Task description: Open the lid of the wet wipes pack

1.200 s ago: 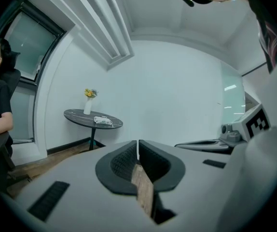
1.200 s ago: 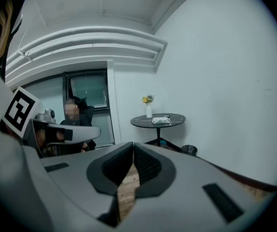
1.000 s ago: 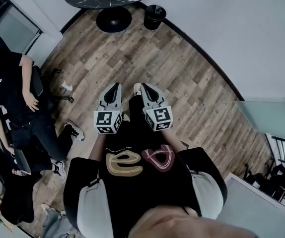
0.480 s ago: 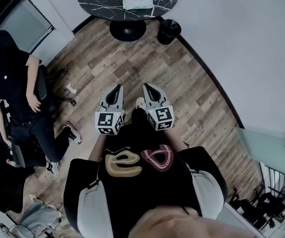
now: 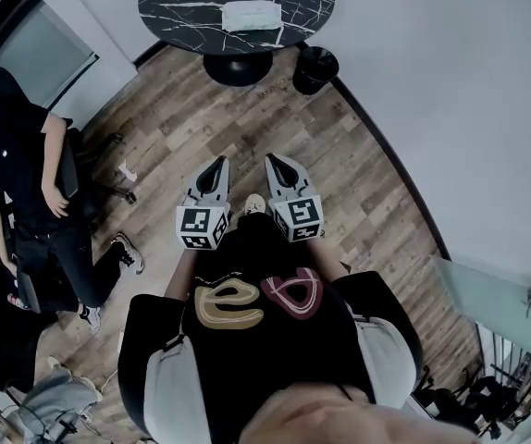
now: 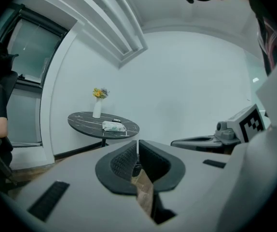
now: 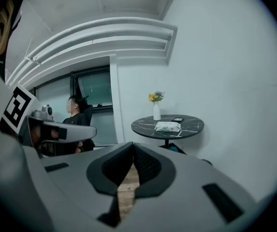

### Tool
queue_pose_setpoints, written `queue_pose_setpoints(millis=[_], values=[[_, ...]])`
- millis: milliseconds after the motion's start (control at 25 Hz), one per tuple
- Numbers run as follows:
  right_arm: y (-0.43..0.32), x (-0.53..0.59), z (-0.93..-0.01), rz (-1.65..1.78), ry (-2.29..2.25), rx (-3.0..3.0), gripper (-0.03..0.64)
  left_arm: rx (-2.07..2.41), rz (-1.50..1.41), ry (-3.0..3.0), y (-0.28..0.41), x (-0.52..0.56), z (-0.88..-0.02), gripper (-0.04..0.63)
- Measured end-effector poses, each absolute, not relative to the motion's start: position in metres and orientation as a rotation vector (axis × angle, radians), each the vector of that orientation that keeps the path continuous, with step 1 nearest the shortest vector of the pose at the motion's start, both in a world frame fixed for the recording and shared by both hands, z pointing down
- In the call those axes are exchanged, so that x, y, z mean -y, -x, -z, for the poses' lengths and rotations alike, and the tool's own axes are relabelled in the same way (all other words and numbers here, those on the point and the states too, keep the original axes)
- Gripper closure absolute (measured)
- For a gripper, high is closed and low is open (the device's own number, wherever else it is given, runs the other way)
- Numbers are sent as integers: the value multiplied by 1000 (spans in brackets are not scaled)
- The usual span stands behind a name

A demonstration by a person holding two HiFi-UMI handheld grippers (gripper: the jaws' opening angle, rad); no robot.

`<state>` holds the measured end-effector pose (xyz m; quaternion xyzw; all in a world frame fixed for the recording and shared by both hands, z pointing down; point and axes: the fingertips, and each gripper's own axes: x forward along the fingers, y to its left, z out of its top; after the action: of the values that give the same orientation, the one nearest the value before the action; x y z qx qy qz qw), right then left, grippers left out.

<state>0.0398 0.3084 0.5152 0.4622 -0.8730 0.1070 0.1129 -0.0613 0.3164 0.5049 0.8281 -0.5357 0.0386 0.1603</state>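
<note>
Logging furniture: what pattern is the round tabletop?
The tabletop is black with white veins, best in head view.

The person wears a black top (image 5: 258,340) with a tan loop and a dark red loop printed across the chest, and pale grey sleeves (image 5: 175,391). The left gripper (image 5: 217,162) and right gripper (image 5: 273,159) have light grey shells, dark ribbed jaws, and each a cube (image 5: 201,227) of black-and-white square markers.
</note>
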Motion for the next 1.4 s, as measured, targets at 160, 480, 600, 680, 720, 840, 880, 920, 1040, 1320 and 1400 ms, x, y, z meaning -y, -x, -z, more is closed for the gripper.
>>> queue_pose_setpoints(millis=[160, 480, 600, 680, 720, 840, 880, 920, 1040, 1320, 1400], values=[[-51, -289, -517, -304, -1311, 2581, 604, 1550, -97, -2350, 45, -295, -507, 569], [-71, -261, -518, -278, -1232, 2610, 604, 1601, -77, -2316, 23, -268, -509, 569], [-74, -257, -518, -279, -1230, 2612, 604, 1596, -76, -2309, 17, -265, -510, 569], [-76, -255, -519, -282, -1231, 2612, 604, 1593, -78, -2310, 15, -262, -510, 569], [-77, -254, -519, -285, -1233, 2611, 604, 1592, -79, -2311, 14, -261, -511, 569], [-80, -251, -522, -301, -1242, 2602, 604, 1588, -84, -2313, 12, -255, -512, 569], [-80, -250, -523, -305, -1245, 2600, 604, 1587, -84, -2315, 12, -253, -512, 569], [-80, -248, -523, -307, -1249, 2599, 604, 1585, -84, -2318, 12, -250, -512, 569], [-81, -243, -522, -313, -1273, 2594, 604, 1571, -92, -2332, 12, -242, -512, 569], [-87, -220, -522, -325, -1361, 2553, 604, 1519, -106, -2362, 14, -211, -515, 569], [-89, -213, -522, -331, -1387, 2547, 604, 1514, -105, -2364, 17, -200, -516, 569]])
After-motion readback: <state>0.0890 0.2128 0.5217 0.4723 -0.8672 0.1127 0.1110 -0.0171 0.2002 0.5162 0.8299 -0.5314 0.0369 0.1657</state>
